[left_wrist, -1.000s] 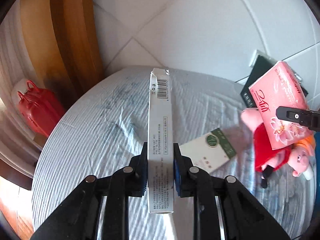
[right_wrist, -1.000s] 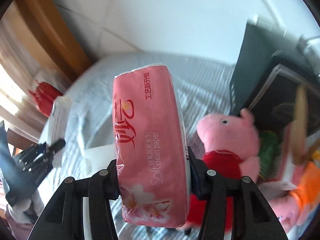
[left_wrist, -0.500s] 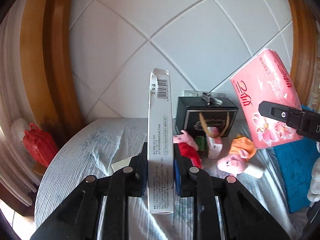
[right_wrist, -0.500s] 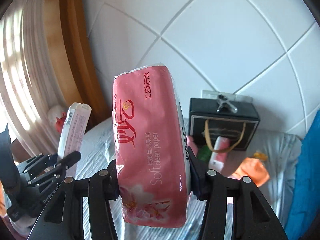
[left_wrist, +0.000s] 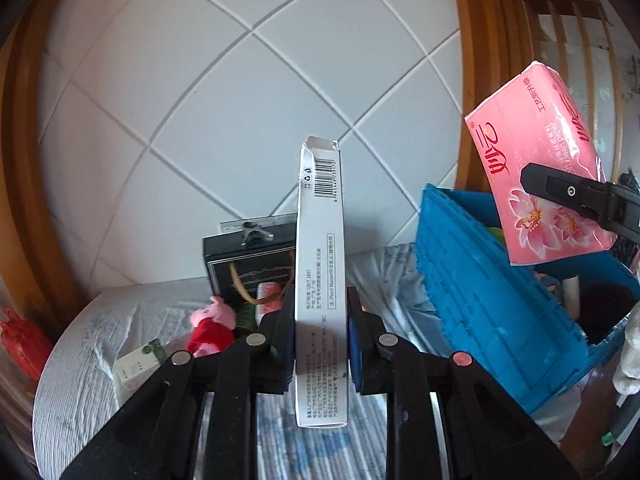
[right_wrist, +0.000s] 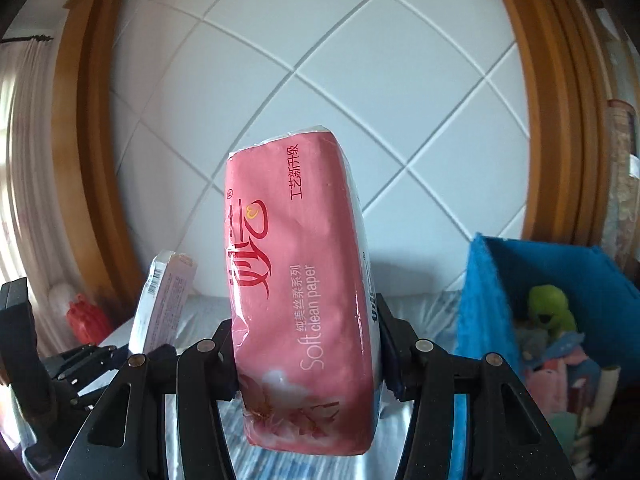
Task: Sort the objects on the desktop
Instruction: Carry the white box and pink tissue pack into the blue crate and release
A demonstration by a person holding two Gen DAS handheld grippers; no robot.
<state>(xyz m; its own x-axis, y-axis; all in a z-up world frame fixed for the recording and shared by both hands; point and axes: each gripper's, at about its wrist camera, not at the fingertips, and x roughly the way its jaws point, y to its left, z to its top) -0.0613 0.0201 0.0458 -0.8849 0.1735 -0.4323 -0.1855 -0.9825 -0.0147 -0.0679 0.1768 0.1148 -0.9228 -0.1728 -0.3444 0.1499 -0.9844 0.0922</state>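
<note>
Tongs (left_wrist: pixel 321 334) gripping carton (left_wrist: pixel 322 280), bin (left_wrist: pixel 480 280) rightward

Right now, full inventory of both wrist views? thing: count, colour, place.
tissue pack: 1, pink, clamped in the right gripper, lifted beside the blue bin
long carton: 1, white with barcode, clamped upright in the left gripper
blue bin: 1, blue, right of the table, already holding assorted items
green toy: 1, green, inside the bin
pig plush: 1, pink in red dress, on the table by the gift bag
gift bag: 1, black, against the tiled wall
small box: 1, white and green, lying on the tablecloth
red bag: 1, red, left, beyond the table edge
left hand-held gripper: 1, black
right hand-held gripper: 1, black
</note>
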